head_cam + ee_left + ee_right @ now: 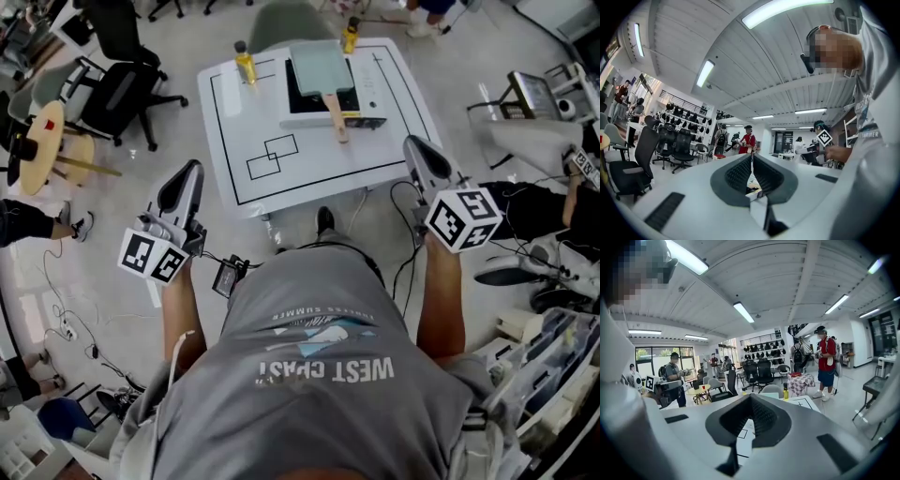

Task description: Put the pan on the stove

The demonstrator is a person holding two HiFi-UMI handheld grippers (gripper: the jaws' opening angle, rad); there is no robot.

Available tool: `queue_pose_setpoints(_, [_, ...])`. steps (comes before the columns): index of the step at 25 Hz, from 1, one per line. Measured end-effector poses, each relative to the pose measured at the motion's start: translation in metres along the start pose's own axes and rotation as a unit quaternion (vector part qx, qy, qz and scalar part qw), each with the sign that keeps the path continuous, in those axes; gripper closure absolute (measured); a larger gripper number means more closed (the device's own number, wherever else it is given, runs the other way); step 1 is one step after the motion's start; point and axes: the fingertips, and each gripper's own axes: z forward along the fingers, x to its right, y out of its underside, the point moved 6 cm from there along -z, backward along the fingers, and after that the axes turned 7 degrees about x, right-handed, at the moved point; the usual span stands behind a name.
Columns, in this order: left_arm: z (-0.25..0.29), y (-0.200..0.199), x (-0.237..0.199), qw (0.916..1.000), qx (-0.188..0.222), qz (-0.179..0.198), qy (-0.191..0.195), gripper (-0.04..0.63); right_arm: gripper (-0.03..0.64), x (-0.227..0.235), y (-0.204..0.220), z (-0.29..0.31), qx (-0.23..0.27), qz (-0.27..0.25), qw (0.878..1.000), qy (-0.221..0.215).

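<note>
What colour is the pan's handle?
The handle is light wooden brown, clearest in the head view.

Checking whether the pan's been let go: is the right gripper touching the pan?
Apart. The head view shows the right gripper by the edge of the table, with bare tabletop between it and the pan.

Your grey T-shirt (319, 394) is the only thing here with words you can read. It sits behind the left gripper (192, 169) and the right gripper (413, 143), between your two arms. In the head view its big letters are upside down and say "WEST COAST". A smaller line by them ends in "SUMMER". The left gripper view shows "SUMMER" too, off to that gripper's right. Each gripper's cube (152, 256) carries black-and-white square patterns.
</note>
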Motion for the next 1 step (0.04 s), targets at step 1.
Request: queue_pose_setpoints(1, [-0.0001,-0.0001,0.0021,1.0000,0.000,0.000,0.001,0.584,0.610,0.0006,0.0010,-0.0023,-0.001,0.001,1.000,0.000])
